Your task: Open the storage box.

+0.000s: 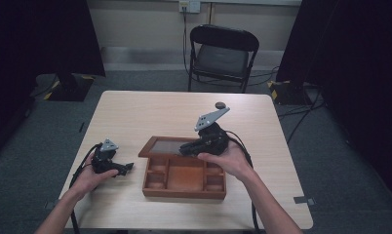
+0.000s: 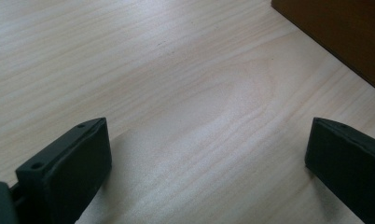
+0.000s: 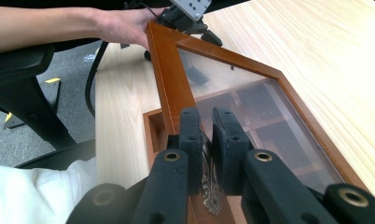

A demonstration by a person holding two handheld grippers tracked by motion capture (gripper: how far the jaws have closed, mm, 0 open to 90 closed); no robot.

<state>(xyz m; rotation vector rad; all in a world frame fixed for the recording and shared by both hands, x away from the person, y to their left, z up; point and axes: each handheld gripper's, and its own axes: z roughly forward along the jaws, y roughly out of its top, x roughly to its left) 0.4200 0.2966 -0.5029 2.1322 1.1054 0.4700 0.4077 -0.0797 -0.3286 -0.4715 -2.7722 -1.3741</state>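
Wooden table [image 1: 135,112], box lid [image 3: 232,88] between right jaws

A lab or recording studio: black curtains [image 1: 43,34] hang at both sides, cables [image 1: 301,114] run over grey carpet [image 1: 330,161], a folding chair [image 1: 222,56] faces the lone pale wooden counter [image 1: 150,109], with hazard-taped stand feet [image 1: 67,87] beside.

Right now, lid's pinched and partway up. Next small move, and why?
Probably swing the lid a bit further back on its hinge. The right hand-held gripper is shut on the ornate metal clasp at the lid's front edge, and the lid stands tilted over the wooden box. The left hand-held gripper sits open beside it.
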